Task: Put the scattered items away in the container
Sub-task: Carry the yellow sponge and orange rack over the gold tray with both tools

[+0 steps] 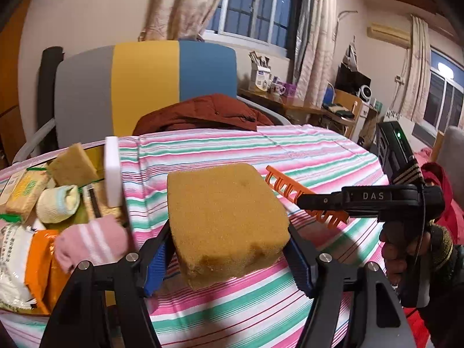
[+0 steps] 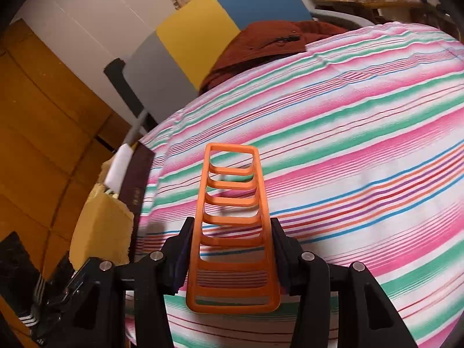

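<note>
My left gripper [image 1: 227, 246] is shut on a big tan sponge [image 1: 226, 217], its blue pads [image 1: 156, 261] pressing both sides, and holds it above the striped bedspread [image 1: 261, 313]. The container [image 2: 136, 185] lies to the left and holds another sponge [image 1: 72, 165], a white foam block [image 1: 113, 171], rolled socks [image 1: 92, 240] and packets [image 1: 26, 191]. My right gripper [image 2: 232, 226] is shut on an orange ladder-shaped plastic rack [image 2: 229, 197], which sticks out forward over the bed. In the left wrist view that gripper [image 1: 301, 200] comes in from the right with the rack [image 1: 290, 185].
A rust-red jacket [image 1: 203, 113] lies at the far end of the bed before a grey, yellow and blue headboard [image 1: 145, 87]. A cluttered desk [image 1: 290, 104] stands beyond on the right. Wooden panelling [image 2: 43, 130] runs past the container.
</note>
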{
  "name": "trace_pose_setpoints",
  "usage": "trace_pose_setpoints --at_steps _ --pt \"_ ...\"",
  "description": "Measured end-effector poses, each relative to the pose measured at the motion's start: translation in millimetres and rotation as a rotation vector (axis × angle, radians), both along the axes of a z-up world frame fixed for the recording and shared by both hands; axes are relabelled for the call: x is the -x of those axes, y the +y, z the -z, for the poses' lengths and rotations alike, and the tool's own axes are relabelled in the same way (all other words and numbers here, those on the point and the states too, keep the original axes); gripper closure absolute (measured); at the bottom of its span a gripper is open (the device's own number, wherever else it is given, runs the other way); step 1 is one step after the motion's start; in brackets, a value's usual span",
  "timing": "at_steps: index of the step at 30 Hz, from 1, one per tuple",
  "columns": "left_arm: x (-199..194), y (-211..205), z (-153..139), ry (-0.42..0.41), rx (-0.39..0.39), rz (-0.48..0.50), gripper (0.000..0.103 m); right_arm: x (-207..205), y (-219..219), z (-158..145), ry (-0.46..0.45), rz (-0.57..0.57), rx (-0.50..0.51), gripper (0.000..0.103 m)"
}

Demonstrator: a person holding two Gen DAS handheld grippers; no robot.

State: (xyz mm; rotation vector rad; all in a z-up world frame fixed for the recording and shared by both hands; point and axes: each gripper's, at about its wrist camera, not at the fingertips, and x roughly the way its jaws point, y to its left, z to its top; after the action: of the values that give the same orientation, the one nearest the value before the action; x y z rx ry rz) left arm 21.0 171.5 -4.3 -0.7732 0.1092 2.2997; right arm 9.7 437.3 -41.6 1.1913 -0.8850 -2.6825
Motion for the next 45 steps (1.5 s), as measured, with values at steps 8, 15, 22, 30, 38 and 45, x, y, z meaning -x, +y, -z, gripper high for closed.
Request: trace_pose_setpoints --at_steps 8,15,22,30,38,45 --pt "6 -44 -18 0.019 -0.055 -0.082 0.032 17 -46 -23 0.072 -0.099 0.005 0.053" --pt "15 -108 -42 0.065 -0.089 -0.206 0.032 40 -109 -54 0.146 -0.234 -0.025 0.053" --pt "34 -187 -52 0.101 -0.068 -0.374 0.032 70 -190 -78 0.207 -0.355 -0.107 0.053" --pt "80 -245 -35 0.061 -0.023 -0.476 0.032 116 -253 -76 0.192 -0.384 -0.246 0.053" --pt "112 -250 2 -0.046 0.014 -0.453 0.032 149 -273 -41 0.082 -0.373 -0.34 0.053" --pt "127 -233 25 -0.094 0.086 -0.445 0.031 153 -276 -25 0.038 -0.407 -0.327 0.053"
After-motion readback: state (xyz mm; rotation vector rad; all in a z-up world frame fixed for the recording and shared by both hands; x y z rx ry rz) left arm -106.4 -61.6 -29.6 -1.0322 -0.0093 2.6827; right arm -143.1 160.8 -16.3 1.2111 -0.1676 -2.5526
